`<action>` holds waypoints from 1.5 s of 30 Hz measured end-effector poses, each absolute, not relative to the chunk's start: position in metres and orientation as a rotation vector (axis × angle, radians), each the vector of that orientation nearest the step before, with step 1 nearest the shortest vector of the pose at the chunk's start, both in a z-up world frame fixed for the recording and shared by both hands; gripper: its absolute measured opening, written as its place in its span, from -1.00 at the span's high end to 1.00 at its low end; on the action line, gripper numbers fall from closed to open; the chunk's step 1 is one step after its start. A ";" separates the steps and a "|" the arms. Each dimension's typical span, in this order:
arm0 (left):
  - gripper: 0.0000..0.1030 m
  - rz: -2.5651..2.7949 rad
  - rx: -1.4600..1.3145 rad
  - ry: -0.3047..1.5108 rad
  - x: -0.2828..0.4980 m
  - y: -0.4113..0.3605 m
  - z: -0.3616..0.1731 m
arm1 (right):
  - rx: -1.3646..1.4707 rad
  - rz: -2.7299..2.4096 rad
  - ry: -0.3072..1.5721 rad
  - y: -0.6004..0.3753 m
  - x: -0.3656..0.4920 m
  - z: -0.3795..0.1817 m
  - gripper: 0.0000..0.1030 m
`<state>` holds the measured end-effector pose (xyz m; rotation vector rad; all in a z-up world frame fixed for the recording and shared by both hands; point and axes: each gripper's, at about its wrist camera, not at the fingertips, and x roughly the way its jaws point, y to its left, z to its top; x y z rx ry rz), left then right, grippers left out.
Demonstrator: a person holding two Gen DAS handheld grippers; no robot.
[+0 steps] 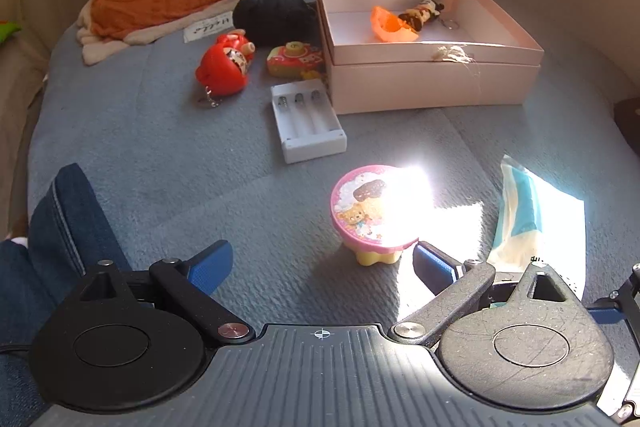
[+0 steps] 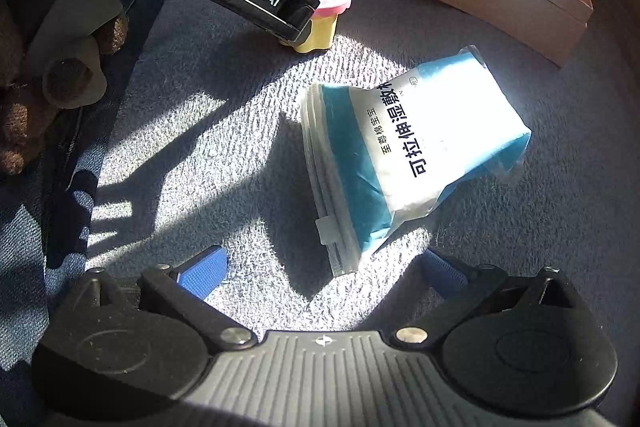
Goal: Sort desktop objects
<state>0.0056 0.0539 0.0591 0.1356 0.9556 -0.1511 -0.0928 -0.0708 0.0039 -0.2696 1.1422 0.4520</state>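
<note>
Standing wide apart, both sets of jaws, gripping nothing. Hovering with the left gripper (image 1: pixel 322 263) just short of the pink-lidded cup (image 1: pixel 374 213), its right finger nearly beside the yellow base. Hanging with the right gripper (image 2: pixel 324 267) over the near end of the blue wipes packet (image 2: pixel 404 155), not touching it. Lying on the grey bed (image 1: pixel 160 155), both things, well short of the pink box (image 1: pixel 432 83). Approaching for a pickup, seemingly; next needing the jaws lowered around cup and packet, then closed. Waiting left of the box: battery holder (image 1: pixel 310 125), red doll (image 1: pixel 224 67).
</note>
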 end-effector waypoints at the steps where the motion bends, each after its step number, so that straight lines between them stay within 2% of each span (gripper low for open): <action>1: -0.94 -0.151 0.138 0.956 0.005 0.054 0.059 | -0.267 0.451 1.138 -0.071 -0.094 0.004 -1.00; 8: -0.94 -0.151 0.140 0.958 0.005 0.053 0.058 | -0.249 0.455 1.195 -0.071 -0.087 0.016 -1.00; 10: -0.94 -0.151 0.139 0.958 0.005 0.053 0.058 | -0.151 0.421 1.216 -0.079 -0.080 0.032 -1.00; 15: -0.94 -0.156 0.133 0.962 0.006 0.054 0.057 | 0.011 0.263 1.101 -0.101 -0.071 0.083 -1.00; 18: -0.94 -0.158 0.136 0.963 0.006 0.053 0.056 | 0.080 0.178 1.115 -0.116 -0.051 0.080 -0.98; 21: -0.94 -0.157 0.137 0.960 0.005 0.053 0.056 | 0.147 0.118 1.156 -0.123 -0.023 0.059 -0.65; 23: -0.94 -0.131 0.144 0.962 0.005 0.054 0.056 | 0.217 0.111 1.191 -0.126 -0.011 0.049 -0.55; 25: -0.94 -0.131 0.125 0.974 0.007 0.057 0.055 | 0.233 0.136 1.205 -0.122 -0.006 0.043 -0.25; 26: -0.94 -0.138 0.120 0.973 0.007 0.057 0.055 | 0.221 0.154 1.202 -0.121 -0.006 0.045 -0.17; 31: -0.94 -0.154 0.161 0.968 0.005 0.050 0.053 | 0.075 0.158 1.178 -0.124 -0.014 0.055 -0.09; 37: -0.93 -0.182 0.164 0.933 0.003 0.046 0.059 | 0.042 0.210 1.228 -0.147 -0.026 0.059 -0.08; 40: -0.88 -0.210 0.181 0.924 0.004 0.036 0.058 | 0.012 0.222 1.234 -0.150 -0.032 0.054 -0.08; 42: -0.74 -0.213 0.214 0.927 0.007 0.028 0.054 | -0.007 0.227 1.226 -0.148 -0.033 0.052 -0.08; 43: -0.59 -0.210 0.227 0.930 0.008 0.025 0.052 | -0.013 0.228 1.225 -0.148 -0.033 0.052 -0.08; 45: -0.51 -0.200 0.244 0.934 0.014 0.021 0.047 | -0.017 0.228 1.226 -0.148 -0.033 0.052 -0.08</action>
